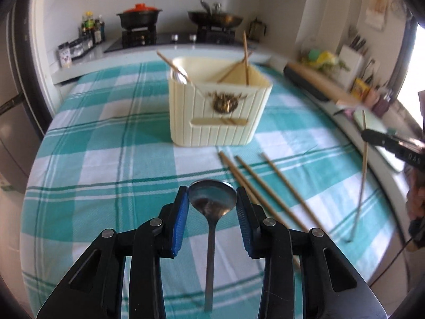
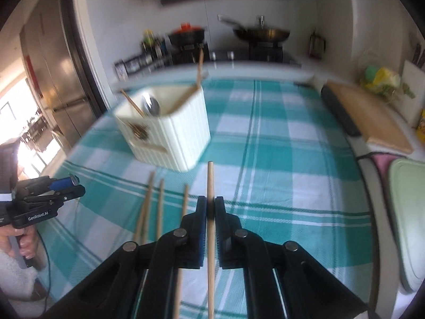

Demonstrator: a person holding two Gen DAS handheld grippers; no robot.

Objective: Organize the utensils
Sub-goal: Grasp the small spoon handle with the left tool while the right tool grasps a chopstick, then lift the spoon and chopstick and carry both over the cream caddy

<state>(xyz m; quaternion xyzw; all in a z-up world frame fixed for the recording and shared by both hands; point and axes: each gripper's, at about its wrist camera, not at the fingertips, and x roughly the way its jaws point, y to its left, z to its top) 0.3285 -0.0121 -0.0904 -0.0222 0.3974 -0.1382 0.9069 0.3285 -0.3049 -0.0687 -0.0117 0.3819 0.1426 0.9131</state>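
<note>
My left gripper (image 1: 212, 199) is shut on the bowl of a metal spoon (image 1: 212, 199), whose handle hangs down toward the camera above the checked cloth. My right gripper (image 2: 210, 207) is shut on one wooden chopstick (image 2: 210, 183), held clear of the table. It also shows at the right edge of the left wrist view, the chopstick (image 1: 362, 180) dangling from it. Three chopsticks (image 1: 255, 175) lie on the cloth in front of a cream ribbed utensil holder (image 1: 217, 111). The holder (image 2: 170, 133) has chopsticks and a spoon standing in it.
A teal-and-white checked cloth (image 1: 106, 159) covers the table. Behind it is a stove counter with a pot (image 1: 139, 17), a wok (image 1: 215, 18) and bottles. A wooden cutting board (image 2: 369, 117) and a pale green tray (image 2: 409, 212) lie to the right. A hand (image 2: 18, 242) grips the left gripper's handle.
</note>
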